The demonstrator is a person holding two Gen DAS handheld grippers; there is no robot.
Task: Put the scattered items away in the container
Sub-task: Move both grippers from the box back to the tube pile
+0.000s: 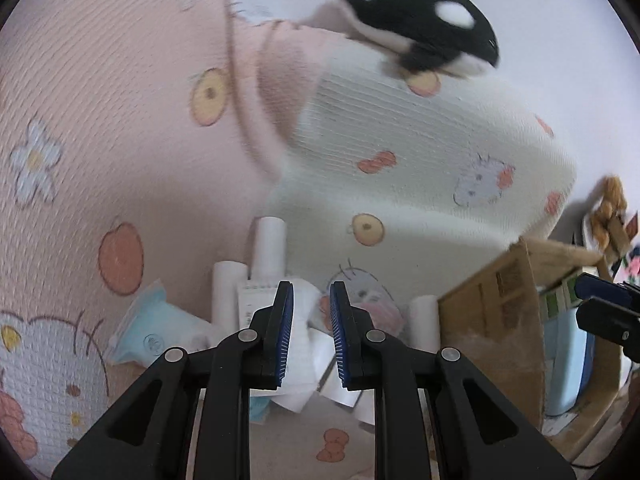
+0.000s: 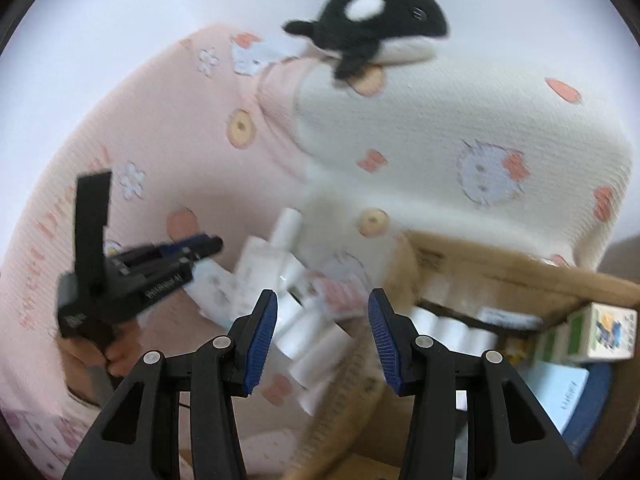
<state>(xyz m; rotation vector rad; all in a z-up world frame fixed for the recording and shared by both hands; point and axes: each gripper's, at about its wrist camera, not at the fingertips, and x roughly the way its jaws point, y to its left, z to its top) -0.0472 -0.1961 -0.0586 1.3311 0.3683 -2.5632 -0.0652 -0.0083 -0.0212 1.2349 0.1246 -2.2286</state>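
Left tongs (image 1: 311, 332) parted, nothing between the pads, aimed at a heap of white tubes (image 1: 269, 248) and packets lying on pink printed bedding (image 1: 100, 128). Narrow gap between the blue pads. Light blue packet (image 1: 156, 336) just left of the tongs, on the bedding. White tube upright-ish behind the heap, another short one (image 1: 424, 320) against the box wall.

Cardboard box (image 1: 492, 312) right of the heap, open, flap up. Inside, from the right wrist view: row of white rolls (image 2: 452, 330), green-and-white carton (image 2: 592, 334) at the far side, pale blue item (image 2: 560, 396) nearer. Box sits on the bed, touching the cream pillow (image 2: 460, 140) behind it.

Right tongs (image 2: 323, 338) released, wide gap, empty, held over the box's near left corner; scattered tubes (image 2: 304, 344) visible between the pads, still outside the box. Right tongs' tips also showing at the right edge of the left view (image 1: 608, 308), above the box.

Left tool (image 2: 132, 276) seen from the right wrist view, gripped by a hand (image 2: 116, 354), tips close together, pointing at the heap.

Orca plush (image 1: 424, 24) on top of the pillow, against a white wall. Brown plush (image 1: 610, 204) at far right, blurred. Both views motion-blurred.
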